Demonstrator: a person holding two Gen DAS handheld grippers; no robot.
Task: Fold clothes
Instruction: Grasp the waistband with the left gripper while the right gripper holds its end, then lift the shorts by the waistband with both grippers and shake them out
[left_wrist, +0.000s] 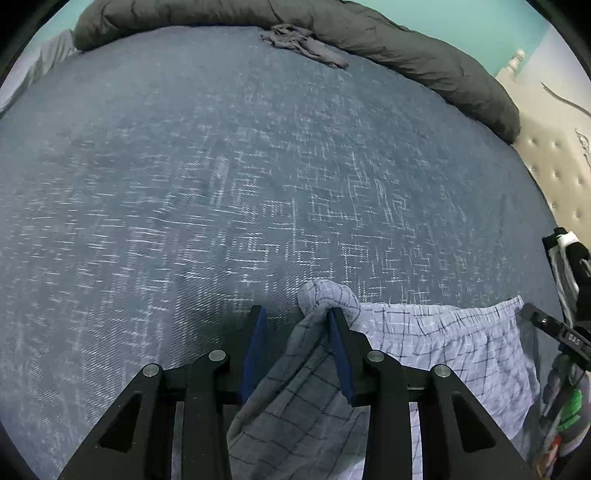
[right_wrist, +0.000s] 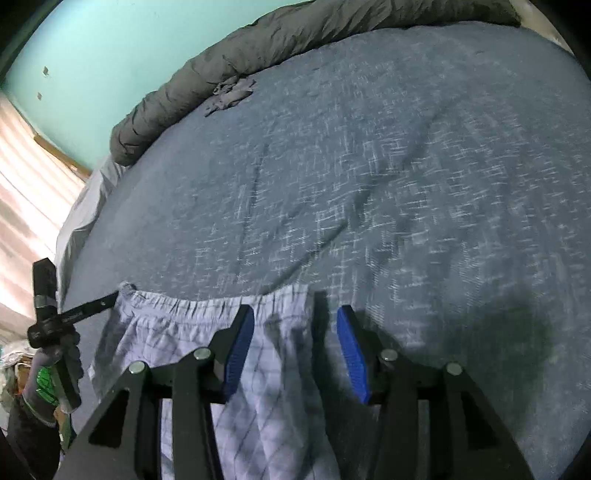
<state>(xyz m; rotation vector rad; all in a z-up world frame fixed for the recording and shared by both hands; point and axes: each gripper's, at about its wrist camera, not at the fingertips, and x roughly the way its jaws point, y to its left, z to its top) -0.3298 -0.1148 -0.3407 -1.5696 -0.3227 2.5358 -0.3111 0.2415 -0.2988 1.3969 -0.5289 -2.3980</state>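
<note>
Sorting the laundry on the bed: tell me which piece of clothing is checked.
The light blue checked shorts at the near edge, between both grippers. The other piece, a plain grey crumpled garment, lies far off against the dark duvet.

Count, both views: one bed (left_wrist: 184, 166) under a blue-grey woven cover; one light checked garment with a gathered waistband (left_wrist: 443, 332) at the lower edge of the frame; one small crumpled grey cloth (left_wrist: 303, 44) at the upper middle in the left wrist view, upper left in the right; one dark grey rolled duvet (left_wrist: 406, 48) along the top edge. Two tongs, the left tongs (left_wrist: 297, 317) and the right tongs (right_wrist: 295, 317), each with two blue-padded fingers, so four pads in all. One pale tufted headboard (left_wrist: 554, 162) at the right edge, left view only.
</note>
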